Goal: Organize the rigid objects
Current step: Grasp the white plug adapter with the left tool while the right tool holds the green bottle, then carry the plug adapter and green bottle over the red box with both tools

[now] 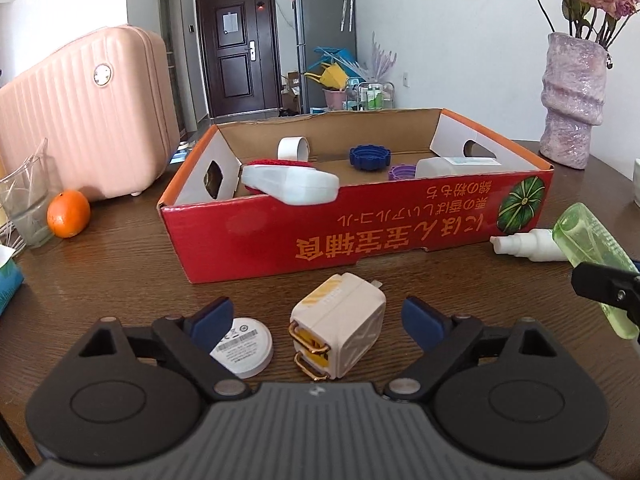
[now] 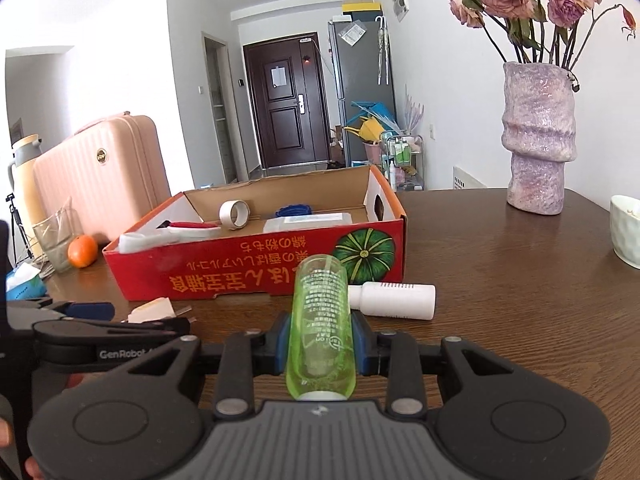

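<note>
- We see a brown table (image 1: 120, 256) filling the lower half of both views.
- At centre frame stands a red box (image 1: 360, 232), open on top, with upside-down yellow print on its near wall.
- Inside the box lie a tape roll (image 1: 294, 148), a blue cap (image 1: 370, 157), a purple cap (image 1: 401, 172), a clear case (image 1: 456, 166) and a white device (image 1: 292, 186) resting over the near rim at left.
- Upper left, a pink suitcase (image 1: 84, 116); upper right, a purple vase (image 1: 570, 100) with faded roses.
- At the left edge, a glass (image 1: 26, 204) with an orange (image 1: 68, 213) just beside it.
- Our right gripper (image 2: 320, 354) has its blue pads pressed on both sides of a green bottle (image 2: 320, 320), which points away from the camera toward the box.
- A white bottle (image 2: 394, 300) lies on its side in front of the box, near the green bottle.
- Our left gripper (image 1: 318, 322) stands wide, holding nothing; a cream charger (image 1: 340, 332) sits on the table between the fingers, apart from both pads.
- A white disc (image 1: 244, 350) lies by the left pad, partly hidden behind it; whether they touch we cannot tell.
</note>
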`<state>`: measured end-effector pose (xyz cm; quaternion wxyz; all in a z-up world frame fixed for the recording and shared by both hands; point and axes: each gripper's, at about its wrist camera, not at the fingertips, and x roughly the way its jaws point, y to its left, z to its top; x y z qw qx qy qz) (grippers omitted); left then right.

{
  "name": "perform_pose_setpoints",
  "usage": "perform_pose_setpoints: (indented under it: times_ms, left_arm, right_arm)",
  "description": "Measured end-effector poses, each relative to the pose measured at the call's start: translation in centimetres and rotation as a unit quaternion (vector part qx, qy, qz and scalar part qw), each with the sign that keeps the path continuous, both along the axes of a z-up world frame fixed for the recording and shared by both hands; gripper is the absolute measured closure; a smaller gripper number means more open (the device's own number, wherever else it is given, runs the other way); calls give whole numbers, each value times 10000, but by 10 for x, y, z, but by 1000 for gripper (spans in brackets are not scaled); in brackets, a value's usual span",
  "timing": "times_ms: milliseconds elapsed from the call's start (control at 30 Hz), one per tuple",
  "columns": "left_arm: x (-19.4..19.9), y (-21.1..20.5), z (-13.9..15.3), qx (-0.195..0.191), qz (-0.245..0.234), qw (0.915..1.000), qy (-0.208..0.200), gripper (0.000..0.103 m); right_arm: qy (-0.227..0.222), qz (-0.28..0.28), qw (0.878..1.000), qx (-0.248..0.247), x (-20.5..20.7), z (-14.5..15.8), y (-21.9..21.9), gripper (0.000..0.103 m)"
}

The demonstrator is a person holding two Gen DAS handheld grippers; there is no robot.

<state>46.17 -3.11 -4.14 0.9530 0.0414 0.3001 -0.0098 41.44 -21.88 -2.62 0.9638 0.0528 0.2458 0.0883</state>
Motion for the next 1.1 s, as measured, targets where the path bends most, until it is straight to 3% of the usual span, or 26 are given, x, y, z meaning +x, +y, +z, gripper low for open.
perform_pose_setpoints:
  times_ms: [133,200,267,667,1100]
  left_arm:
    - [6,-6,-4,52,-148,9998,133,24]
    - [10,-5,-7,-14,-288,9991,301,54]
    - [9,-2,-6,-152,-377,9986,350,55]
    - [-13,-1,7,-65,-428,9991,45,55]
    - [-53,19,35,-509,-351,9974,-375,55]
  right_arm:
    - [-2,13,10000,-11,0,-1,1,73]
    - [-3,9,10000,-4,0,-1,1,73]
    - [-6,15,10000,1,-1,-1,1,73]
    - [-47,36,10000,28,-2,0,1,73]
    - [-242,209,9994,109,-11,7,6,73]
